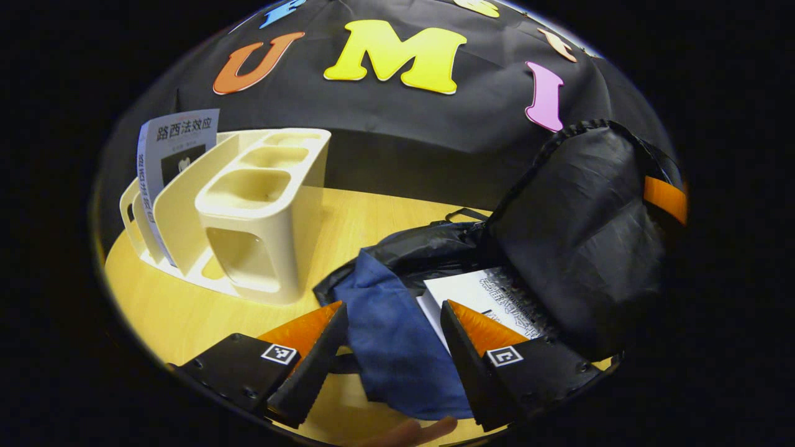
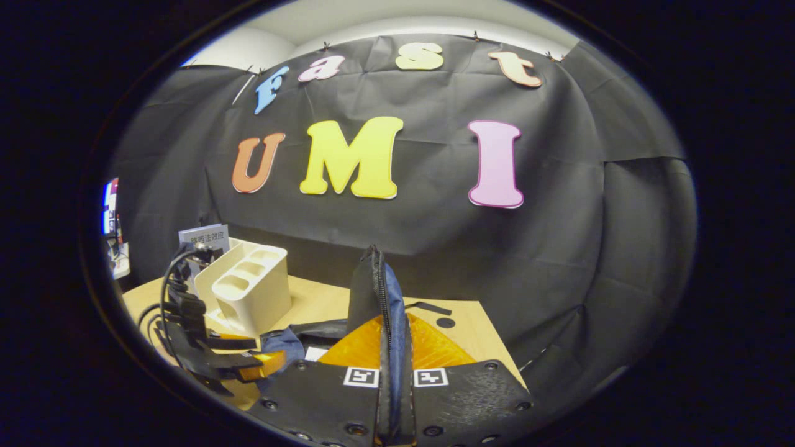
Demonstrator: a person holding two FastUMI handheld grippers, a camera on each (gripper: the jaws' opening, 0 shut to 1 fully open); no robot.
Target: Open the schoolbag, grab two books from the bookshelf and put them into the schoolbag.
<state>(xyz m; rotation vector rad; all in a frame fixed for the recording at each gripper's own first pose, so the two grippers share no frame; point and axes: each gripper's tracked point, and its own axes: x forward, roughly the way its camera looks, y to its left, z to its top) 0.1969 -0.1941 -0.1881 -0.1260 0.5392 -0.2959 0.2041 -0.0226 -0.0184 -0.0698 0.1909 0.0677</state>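
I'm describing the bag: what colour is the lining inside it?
Blue lining inside the black bag; it shows best in the left gripper view.

The book (image 1: 177, 155) standing in the cream bookshelf (image 1: 261, 205) bears large printed characters on its cover — 路西法效应; smaller lines beneath and down its spine are too small to read; the book (image 1: 478, 295) lying in the schoolbag (image 1: 577, 236) carries print too distorted to read.

Light: dim, warm, from above | table (image 1: 348, 223): soft glare | edges: strong fisheye bending, dark falloff | focus: sharp, near parts slightly soft
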